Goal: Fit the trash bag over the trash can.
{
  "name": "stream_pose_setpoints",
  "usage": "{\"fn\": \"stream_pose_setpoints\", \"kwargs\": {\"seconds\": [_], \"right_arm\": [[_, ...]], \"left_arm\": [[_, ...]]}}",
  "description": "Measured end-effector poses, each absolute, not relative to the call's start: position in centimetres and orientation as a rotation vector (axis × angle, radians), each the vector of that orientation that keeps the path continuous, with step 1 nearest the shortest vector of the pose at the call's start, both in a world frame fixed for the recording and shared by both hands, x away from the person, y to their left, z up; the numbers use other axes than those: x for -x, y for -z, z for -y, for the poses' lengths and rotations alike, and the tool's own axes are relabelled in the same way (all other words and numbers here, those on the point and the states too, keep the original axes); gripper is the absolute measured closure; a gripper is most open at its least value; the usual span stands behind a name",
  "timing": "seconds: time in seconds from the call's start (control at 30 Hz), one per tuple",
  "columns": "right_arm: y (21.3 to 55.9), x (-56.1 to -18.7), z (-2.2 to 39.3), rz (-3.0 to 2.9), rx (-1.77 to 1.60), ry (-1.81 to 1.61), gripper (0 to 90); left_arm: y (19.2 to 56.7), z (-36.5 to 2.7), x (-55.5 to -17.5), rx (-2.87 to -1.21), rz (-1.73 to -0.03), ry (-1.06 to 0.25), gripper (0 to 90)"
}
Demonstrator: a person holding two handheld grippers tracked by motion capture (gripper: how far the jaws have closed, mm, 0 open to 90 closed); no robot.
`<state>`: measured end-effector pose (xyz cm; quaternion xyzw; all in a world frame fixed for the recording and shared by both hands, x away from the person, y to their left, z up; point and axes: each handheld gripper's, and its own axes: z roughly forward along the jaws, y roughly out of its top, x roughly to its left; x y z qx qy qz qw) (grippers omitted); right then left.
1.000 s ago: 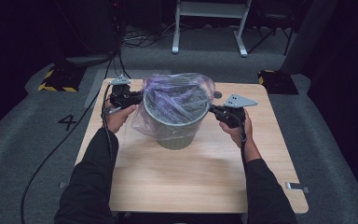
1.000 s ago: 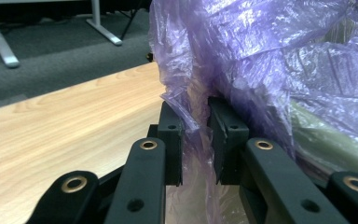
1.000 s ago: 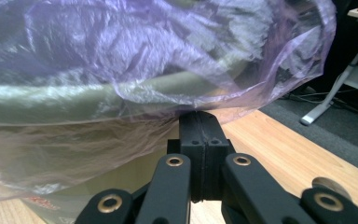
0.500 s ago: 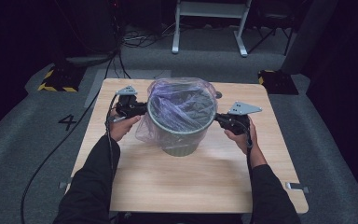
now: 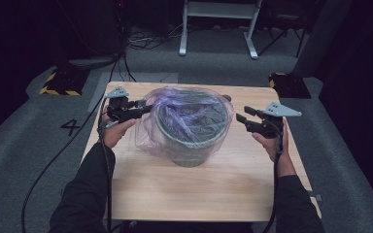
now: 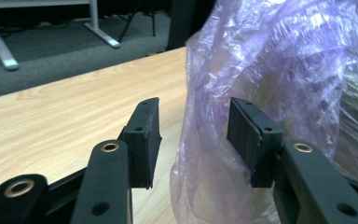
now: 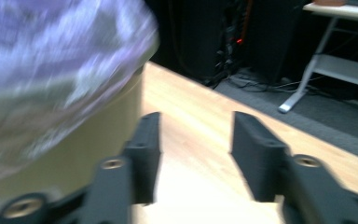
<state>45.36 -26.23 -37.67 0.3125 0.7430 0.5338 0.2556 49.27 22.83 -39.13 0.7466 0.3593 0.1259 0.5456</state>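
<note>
Dark room, wooden table [image 5: 199,194]. Bin [image 5: 187,145] at far-middle, stiff; purple bag [image 5: 145,133] thin, slippery, best gripped by loose skirt. Left gripper [image 5: 143,108] jaws just opening, film between, unclamped. Right gripper [image 5: 243,120] jaws just opening, empty.

The bin [image 5: 190,131] and its loose bag [image 5: 148,136] block the desk's [image 5: 199,189] middle. The near half lies bare, as does the strip right of the bin.

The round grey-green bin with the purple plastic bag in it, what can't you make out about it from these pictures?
- Bottom of the round grey-green bin: high view, hidden by the crumpled see-through purple plastic bag.
- Bin's side and bag edge: right gripper view, motion blur.
- Whether the left gripper touches the bag film between its open jaws: left gripper view, unclear.
- Bin's far rim: left gripper view, cut off by the edge.
</note>
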Motion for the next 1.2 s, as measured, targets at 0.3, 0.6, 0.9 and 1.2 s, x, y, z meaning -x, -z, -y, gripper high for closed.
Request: {"fn": "stream_pose_setpoints", "kwargs": {"seconds": [0.3,0.6,0.9,1.2], "right_arm": [[34.5,-46.3,25.6,-1.958,-0.827,-1.601,31.0],[33.6,-47.1,22.3,-2.021,-0.772,-1.548,31.7],[34.3,-48.9,20.4,-2.035,-0.751,-1.446,87.2],[35.5,-50.4,19.3,-2.021,-0.802,-1.373,90.0]], "left_arm": [[38.8,-21.6,-49.6,-1.807,-0.825,-0.312,59.1],[38.8,-20.9,-49.8,-1.817,-0.81,-0.307,59.7],[39.1,-19.7,-50.5,-1.864,-0.775,-0.309,76.8],[39.8,-18.7,-51.3,-1.886,-0.773,-0.294,87.6]]}}
